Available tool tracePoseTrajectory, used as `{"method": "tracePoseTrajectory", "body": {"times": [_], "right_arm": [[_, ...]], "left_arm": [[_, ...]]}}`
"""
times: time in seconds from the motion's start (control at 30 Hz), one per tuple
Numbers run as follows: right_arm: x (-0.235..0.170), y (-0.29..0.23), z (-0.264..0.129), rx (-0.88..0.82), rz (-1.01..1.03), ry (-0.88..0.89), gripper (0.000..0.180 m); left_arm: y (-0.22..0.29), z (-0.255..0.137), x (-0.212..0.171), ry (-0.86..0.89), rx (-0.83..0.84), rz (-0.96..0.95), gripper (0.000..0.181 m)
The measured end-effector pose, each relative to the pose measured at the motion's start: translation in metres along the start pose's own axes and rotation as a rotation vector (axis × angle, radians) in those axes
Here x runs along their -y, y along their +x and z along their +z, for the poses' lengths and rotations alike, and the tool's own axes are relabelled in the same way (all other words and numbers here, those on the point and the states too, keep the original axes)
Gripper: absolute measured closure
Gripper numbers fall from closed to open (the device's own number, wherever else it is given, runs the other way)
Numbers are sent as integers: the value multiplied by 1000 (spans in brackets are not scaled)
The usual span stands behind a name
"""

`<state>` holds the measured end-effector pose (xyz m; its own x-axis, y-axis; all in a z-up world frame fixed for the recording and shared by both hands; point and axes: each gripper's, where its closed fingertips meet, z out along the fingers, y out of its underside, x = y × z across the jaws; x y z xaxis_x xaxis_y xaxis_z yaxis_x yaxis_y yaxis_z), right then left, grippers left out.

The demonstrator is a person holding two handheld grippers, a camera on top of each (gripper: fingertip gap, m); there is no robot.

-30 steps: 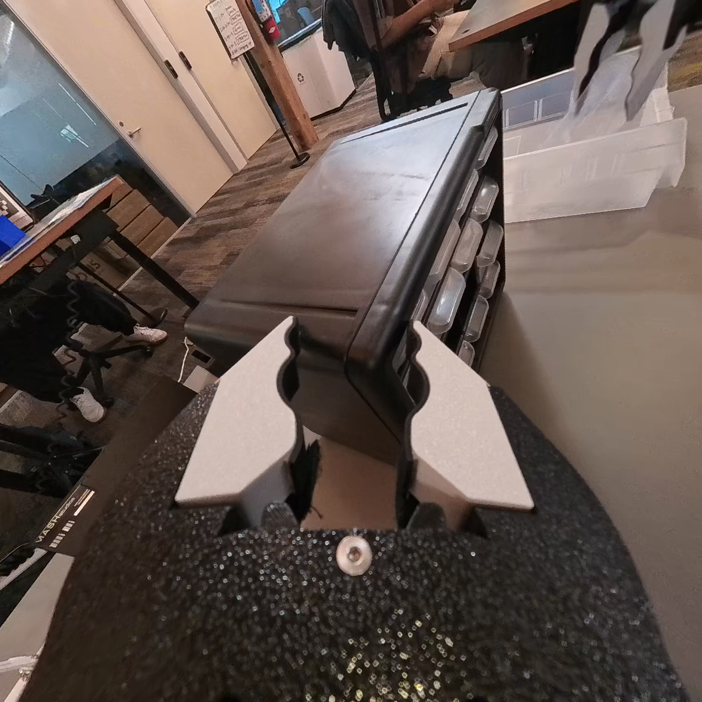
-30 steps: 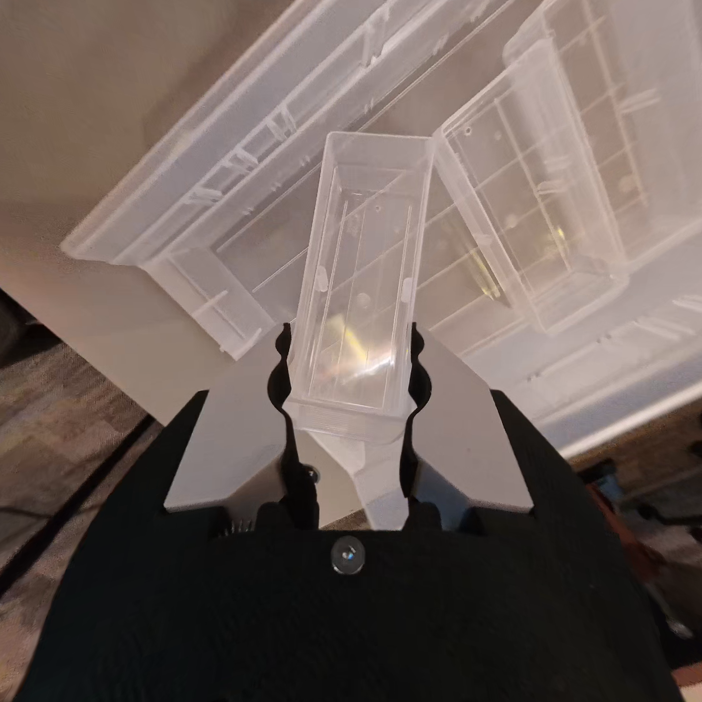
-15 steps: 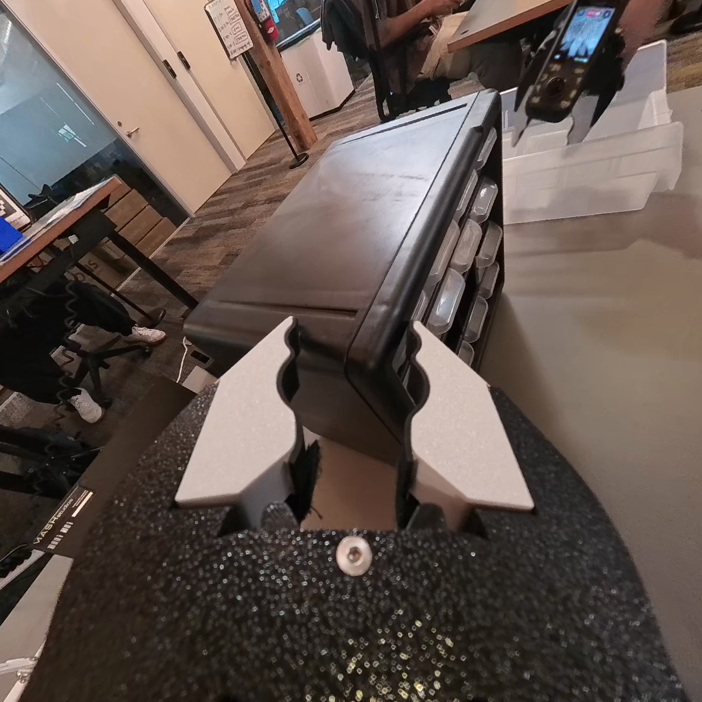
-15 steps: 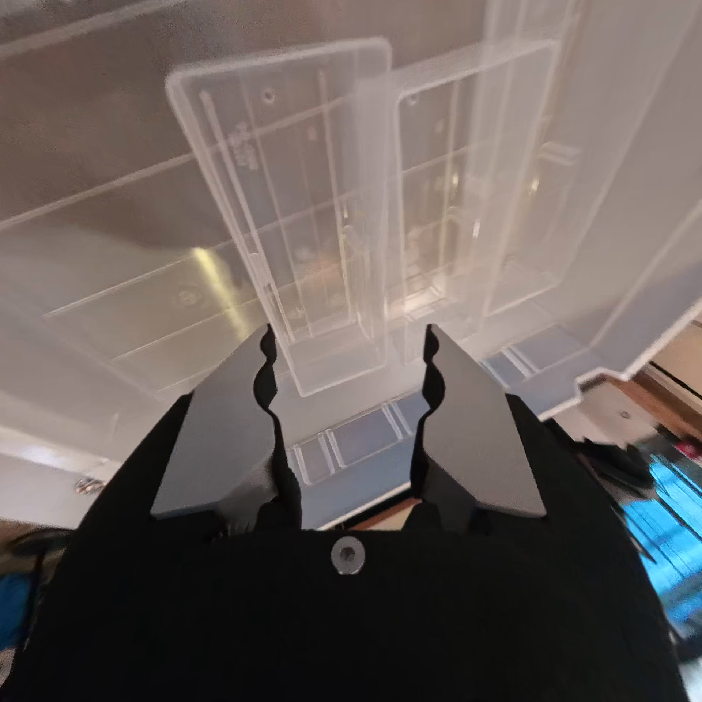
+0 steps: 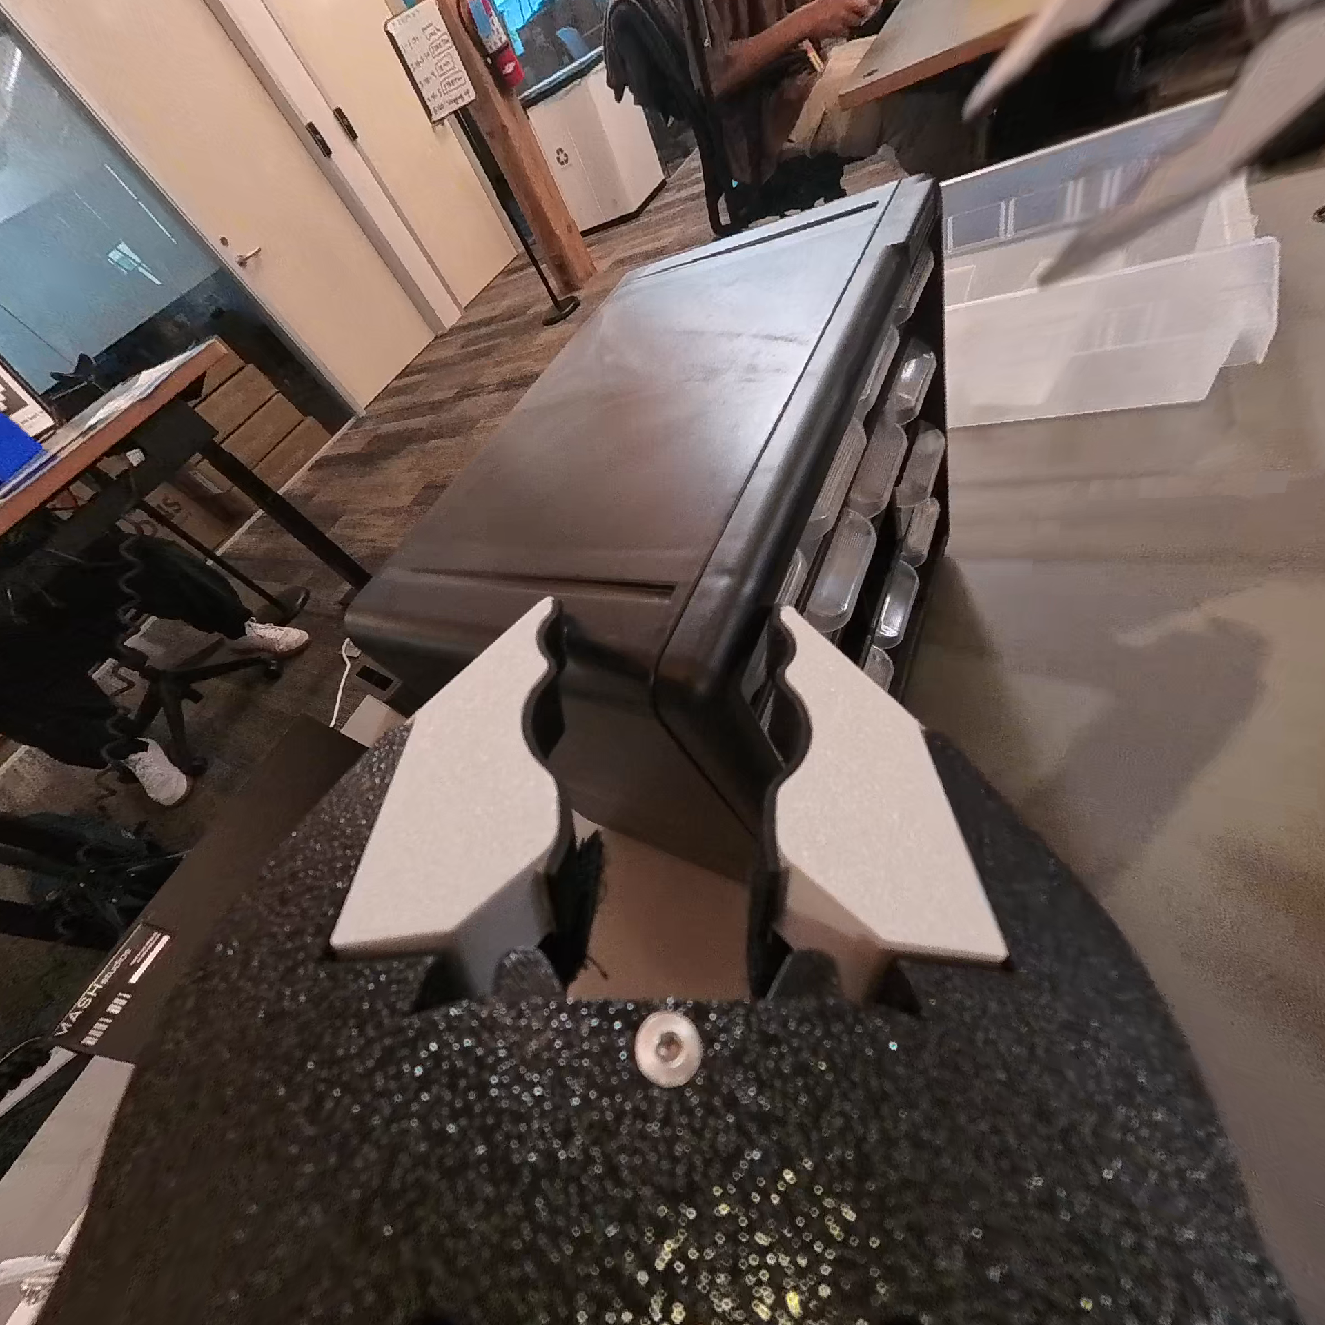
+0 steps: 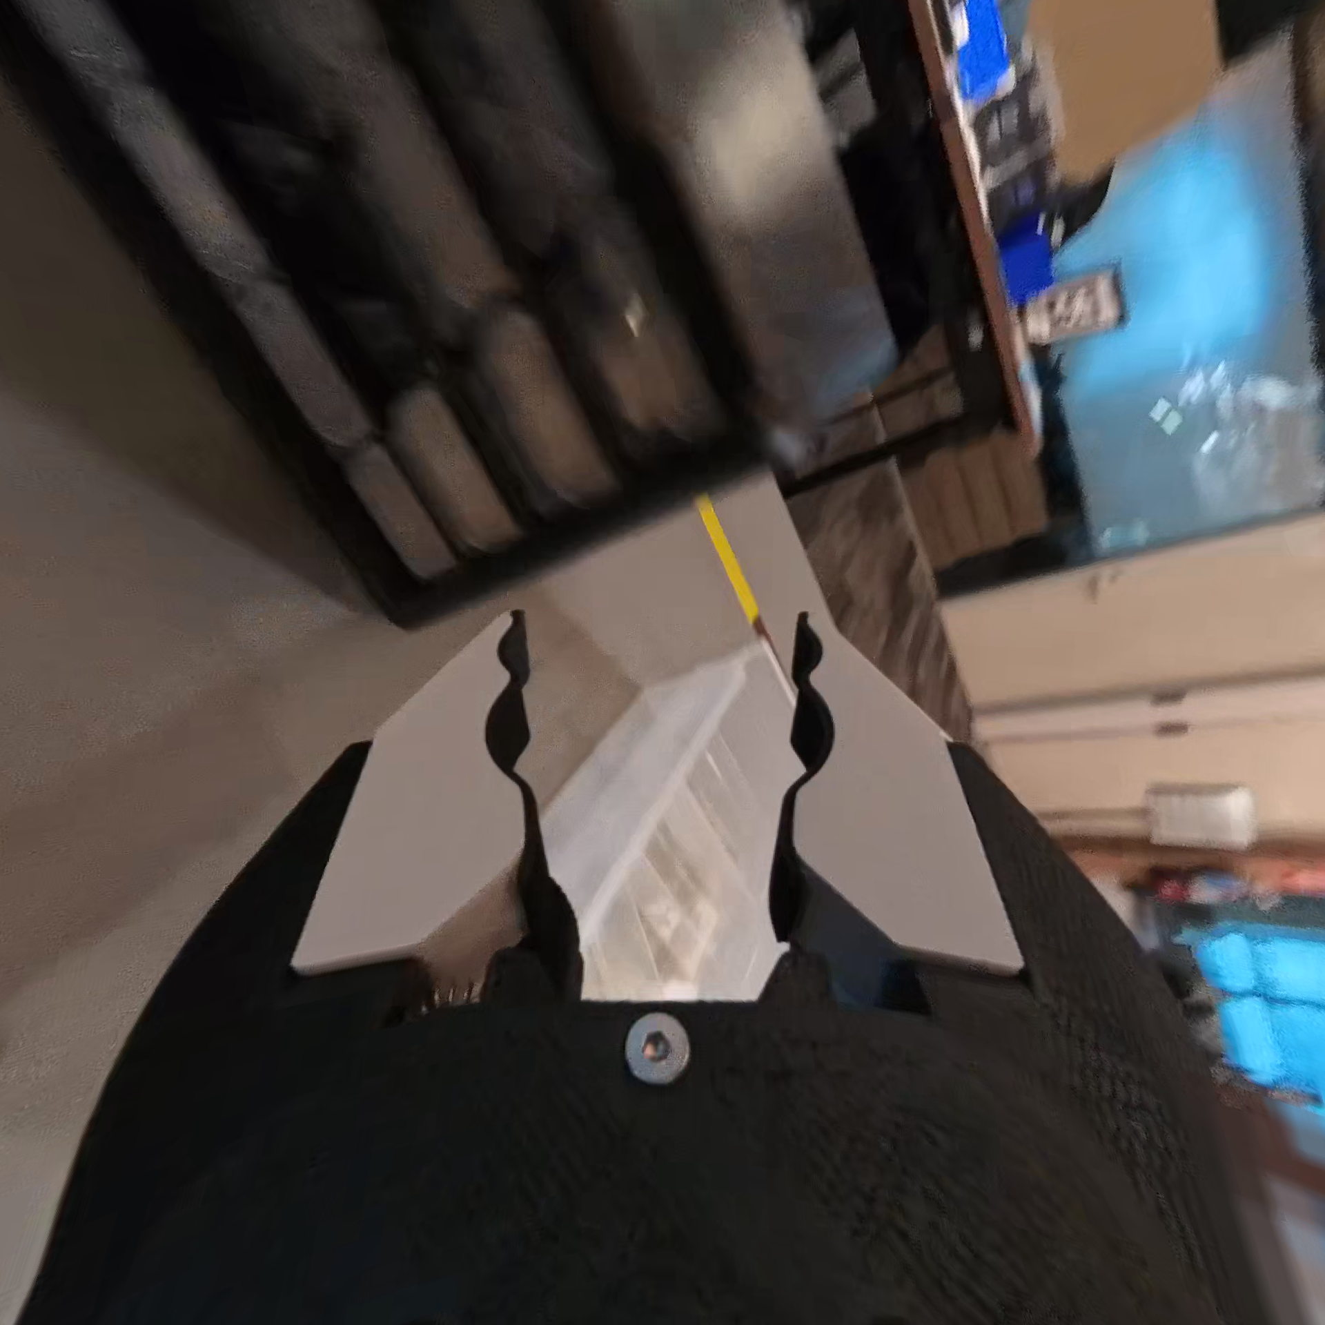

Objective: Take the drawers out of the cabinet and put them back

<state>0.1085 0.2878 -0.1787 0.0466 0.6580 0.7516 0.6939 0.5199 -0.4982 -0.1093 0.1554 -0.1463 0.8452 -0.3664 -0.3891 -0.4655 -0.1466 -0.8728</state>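
The black cabinet (image 5: 681,401) stands on the grey table, its front filled with small clear drawers (image 5: 853,566). My left gripper (image 5: 667,624) is shut on the cabinet's near top corner, one finger on each side of the edge. My right gripper (image 6: 659,624) is open and empty. It points at the cabinet's front (image 6: 401,301), where rows of drawers (image 6: 444,459) show blurred, and stays a short way off it. It also shows as a blurred shape at the top right of the left wrist view (image 5: 1147,129).
A clear plastic bin (image 5: 1097,337) holding removed drawers sits on the table (image 5: 1111,717) beyond the cabinet; it shows under my right gripper (image 6: 667,810). A yellow strip (image 6: 728,559) lies on the table. A seated person (image 5: 724,86), desks and chairs are behind.
My right gripper let go of the clear drawer in the bin, opened, and swung away to face the cabinet front. My left gripper has kept its hold on the cabinet corner.
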Motion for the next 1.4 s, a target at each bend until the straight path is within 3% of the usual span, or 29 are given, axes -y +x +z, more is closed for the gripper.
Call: {"method": "tracePoseTrajectory", "body": {"times": [0.03,0.17,0.3,0.4,0.47,0.63,0.87,0.93,1.03,1.2,1.4], "right_arm": [[13,-22,6,-10,-83,19,113],[34,-76,36,-138,-448,16,132],[30,-83,62,-243,-531,-26,132],[28,-79,69,-296,-548,-57,158],[29,-79,67,-322,-591,-62,169],[29,-87,52,-322,-592,-59,169],[25,-118,2,-292,-596,-43,169],[24,-127,-10,-259,-573,-33,164],[20,-130,-26,-213,-454,-6,140],[5,-97,-50,-229,-165,-71,120],[17,-93,-42,-72,193,-109,112]], "left_arm": [[0,0,0,0,0,0,127],[0,0,0,1,-1,0,127],[0,0,0,-1,0,1,127],[0,0,0,1,-2,1,127],[0,0,0,3,-4,1,127],[0,0,0,8,-8,0,127],[0,0,0,11,-10,-1,127],[0,0,0,10,-9,-1,127],[0,0,0,11,-8,-2,127],[0,0,0,12,-8,-2,127],[0,0,0,18,-10,-3,127]]}}
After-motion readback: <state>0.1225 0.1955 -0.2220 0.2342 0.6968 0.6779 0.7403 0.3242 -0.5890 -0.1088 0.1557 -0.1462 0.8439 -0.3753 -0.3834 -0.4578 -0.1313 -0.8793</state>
